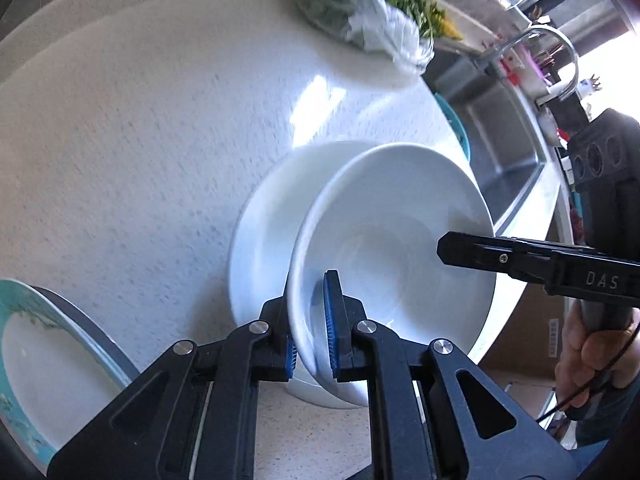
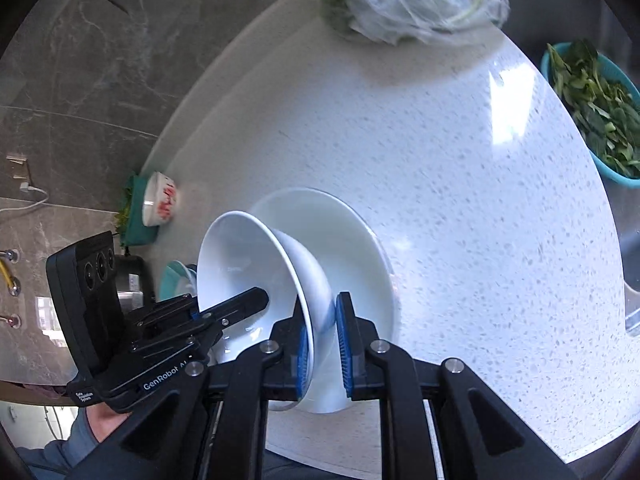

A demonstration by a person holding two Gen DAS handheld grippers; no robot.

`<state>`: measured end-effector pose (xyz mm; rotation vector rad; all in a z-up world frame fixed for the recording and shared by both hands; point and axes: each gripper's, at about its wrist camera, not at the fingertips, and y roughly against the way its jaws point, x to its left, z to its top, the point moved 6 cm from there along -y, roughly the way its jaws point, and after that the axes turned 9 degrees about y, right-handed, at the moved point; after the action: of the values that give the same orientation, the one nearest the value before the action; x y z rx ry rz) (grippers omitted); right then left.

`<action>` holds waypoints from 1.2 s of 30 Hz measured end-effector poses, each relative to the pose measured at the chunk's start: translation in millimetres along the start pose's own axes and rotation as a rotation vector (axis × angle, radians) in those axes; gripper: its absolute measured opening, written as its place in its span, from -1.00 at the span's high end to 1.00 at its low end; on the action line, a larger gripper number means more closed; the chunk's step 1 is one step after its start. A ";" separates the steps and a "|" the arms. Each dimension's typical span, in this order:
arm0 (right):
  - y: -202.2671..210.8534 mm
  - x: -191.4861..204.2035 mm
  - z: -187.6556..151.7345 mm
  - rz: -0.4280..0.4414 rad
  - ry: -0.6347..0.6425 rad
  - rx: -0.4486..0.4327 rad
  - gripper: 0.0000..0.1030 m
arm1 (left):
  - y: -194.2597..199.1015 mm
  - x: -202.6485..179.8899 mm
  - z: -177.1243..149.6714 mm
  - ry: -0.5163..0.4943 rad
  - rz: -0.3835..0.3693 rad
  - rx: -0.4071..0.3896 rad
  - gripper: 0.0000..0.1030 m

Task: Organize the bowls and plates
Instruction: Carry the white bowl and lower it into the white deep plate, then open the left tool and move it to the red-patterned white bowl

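Note:
A white bowl point(image 1: 396, 248) is held tilted above a white plate point(image 1: 264, 240) that lies on the speckled white counter. My left gripper point(image 1: 312, 344) is shut on the bowl's near rim. My right gripper point(image 2: 324, 344) is shut on the opposite rim of the same bowl point(image 2: 240, 260), with the plate point(image 2: 352, 256) under and behind it. Each gripper shows in the other's view: the right one point(image 1: 472, 252) at the bowl's right, the left one point(image 2: 224, 308) inside the bowl's left side. A teal-rimmed plate point(image 1: 44, 360) sits on a dark plate at the left.
A plastic bag of greens point(image 2: 420, 0) lies at the counter's far edge. A teal basket of leaves point(image 2: 596, 112) sits by the steel sink point(image 1: 496, 128) on the right. A small white container point(image 2: 160, 200) stands on a green cloth at the left wall.

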<state>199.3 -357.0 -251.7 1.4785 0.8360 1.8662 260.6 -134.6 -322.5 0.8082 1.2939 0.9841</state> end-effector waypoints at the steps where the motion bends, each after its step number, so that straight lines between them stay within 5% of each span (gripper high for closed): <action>1: -3.3 -2.2 -1.0 -0.001 0.000 0.003 0.70 | -3.3 1.2 -1.6 0.002 0.005 0.001 0.82; 8: -18.5 -2.1 0.1 -0.037 0.044 0.018 0.74 | -8.1 7.6 -0.8 0.002 0.051 -0.025 0.75; 13: -30.9 13.2 2.7 -0.151 0.156 0.025 0.76 | -7.3 12.8 9.8 0.007 0.040 -0.033 0.63; 17: -37.3 14.7 2.2 -0.207 0.203 0.031 0.84 | 2.8 14.2 8.5 0.013 -0.002 -0.060 0.37; 23: -40.2 14.7 5.8 -0.217 0.197 0.022 0.85 | 26.6 8.2 9.1 -0.002 -0.061 -0.125 -0.33; 28: -26.4 16.7 5.6 -0.191 0.183 0.015 0.43 | 63.6 18.3 11.6 0.045 -0.128 -0.168 -0.51; 30: -15.5 21.9 7.9 -0.182 0.171 -0.001 -0.13 | 87.6 25.9 11.1 0.062 -0.187 -0.182 -0.67; 32: 0.3 29.6 13.7 -0.153 0.172 -0.034 -0.22 | 115.7 38.6 12.3 0.076 -0.231 -0.216 -1.00; 33: 6.9 34.2 18.4 -0.142 0.177 -0.049 -0.28 | 134.9 52.7 13.0 0.089 -0.243 -0.250 -1.00; 36: 28.6 54.6 50.3 -0.064 0.178 -0.126 -0.66 | 186.9 110.8 17.2 0.143 -0.134 -0.372 -1.00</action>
<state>235.8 -326.6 -187.9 1.2099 0.8202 1.9851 253.5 40.8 -193.3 0.3668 1.2189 1.1460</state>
